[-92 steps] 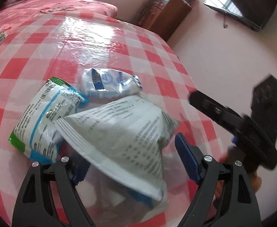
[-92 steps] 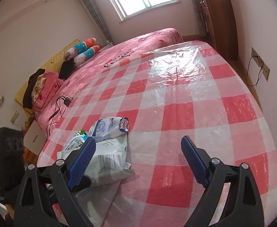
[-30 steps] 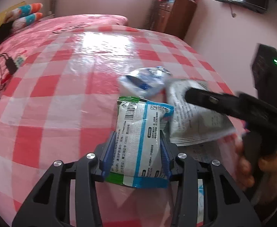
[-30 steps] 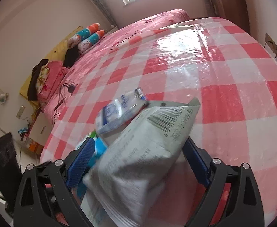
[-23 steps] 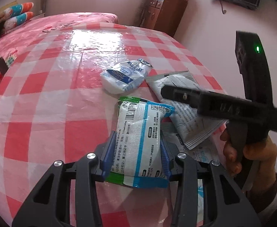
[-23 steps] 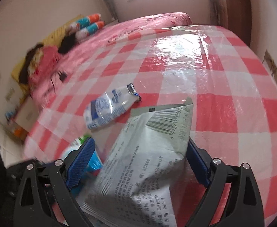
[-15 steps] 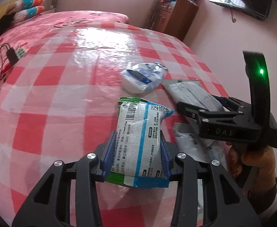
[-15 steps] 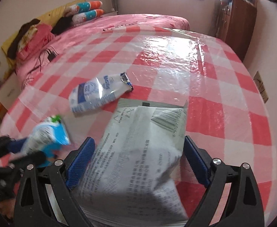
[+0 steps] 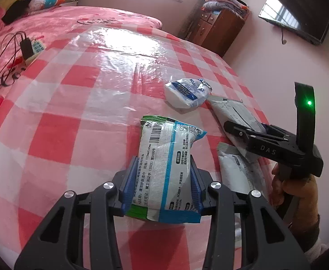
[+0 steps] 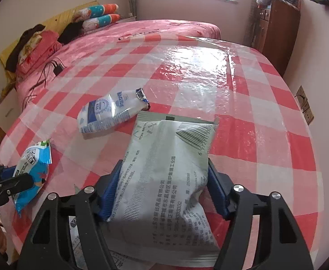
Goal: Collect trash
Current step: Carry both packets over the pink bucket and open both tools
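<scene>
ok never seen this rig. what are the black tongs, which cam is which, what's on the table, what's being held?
No robot here: a person carries a hand-held two-finger gripper in each hand, each with a fisheye camera looking along its fingers. One picture is from the left tool, the other from the right.

The left gripper is shut on a blue-and-green wipes packet. The right gripper has just been closing and now pinches a grey printed pouch; the left view shows it from the side, with the person's hand on its handle.

A white-and-blue crumpled bag lies loose on the red-checked tablecloth. Another white wrapper lies beneath the grey pouch.
</scene>
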A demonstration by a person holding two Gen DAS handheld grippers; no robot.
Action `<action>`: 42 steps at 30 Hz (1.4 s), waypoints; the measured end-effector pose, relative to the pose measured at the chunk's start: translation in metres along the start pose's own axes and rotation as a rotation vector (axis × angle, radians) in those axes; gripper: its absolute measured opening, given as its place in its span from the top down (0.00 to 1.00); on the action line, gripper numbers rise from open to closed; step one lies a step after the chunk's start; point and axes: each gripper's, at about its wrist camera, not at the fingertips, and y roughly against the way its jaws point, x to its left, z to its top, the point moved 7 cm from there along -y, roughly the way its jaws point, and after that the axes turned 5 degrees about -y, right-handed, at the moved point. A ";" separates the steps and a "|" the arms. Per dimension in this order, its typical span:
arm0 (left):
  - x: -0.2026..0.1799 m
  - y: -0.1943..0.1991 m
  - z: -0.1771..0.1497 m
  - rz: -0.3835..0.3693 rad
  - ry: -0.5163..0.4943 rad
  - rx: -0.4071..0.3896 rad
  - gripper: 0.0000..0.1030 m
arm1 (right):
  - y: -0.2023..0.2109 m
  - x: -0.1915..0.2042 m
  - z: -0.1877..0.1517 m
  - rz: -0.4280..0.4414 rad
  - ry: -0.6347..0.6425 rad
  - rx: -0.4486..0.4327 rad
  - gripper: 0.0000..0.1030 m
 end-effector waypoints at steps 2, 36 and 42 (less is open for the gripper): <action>0.005 0.004 -0.002 -0.009 0.019 -0.004 0.58 | 0.002 0.000 0.000 0.009 -0.011 -0.003 0.35; 0.090 0.082 -0.023 -0.027 0.221 -0.143 0.58 | 0.043 0.111 -0.001 0.320 -0.059 -0.028 0.36; 0.115 0.101 -0.032 0.008 0.261 -0.169 0.58 | 0.044 0.157 -0.008 0.400 -0.015 0.005 0.36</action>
